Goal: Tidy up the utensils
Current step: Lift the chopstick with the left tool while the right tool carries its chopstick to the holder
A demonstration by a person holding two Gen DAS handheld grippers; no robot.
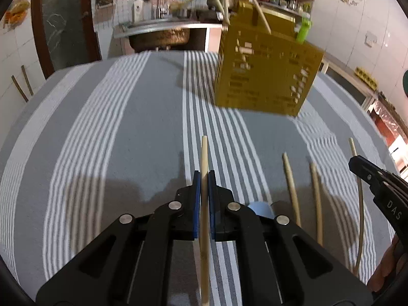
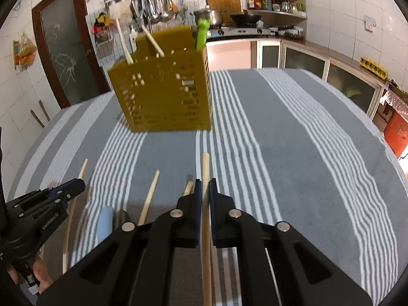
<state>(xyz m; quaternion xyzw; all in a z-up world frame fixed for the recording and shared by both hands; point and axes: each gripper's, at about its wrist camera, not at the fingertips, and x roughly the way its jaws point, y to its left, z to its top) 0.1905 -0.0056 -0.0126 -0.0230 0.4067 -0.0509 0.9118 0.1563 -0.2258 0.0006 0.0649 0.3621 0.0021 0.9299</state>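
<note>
Both black grippers, left (image 1: 204,176) and right (image 2: 205,183), are clamping pale wooden chopsticks (image 1: 204,158) above the striped cloth (image 1: 122,117); the perforated yellow plastic caddy (image 2: 163,89) ahead is holding chopsticks and a green-handled utensil (image 2: 202,33).

Striped tablecloth (image 2: 318,140) lies open to the right of the yellow utensil holder (image 2: 163,89). Holder blocks the far centre. Two loose chopsticks (image 1: 292,188) and a blue-handled item (image 2: 104,220) occupy the cloth between the grippers.
</note>
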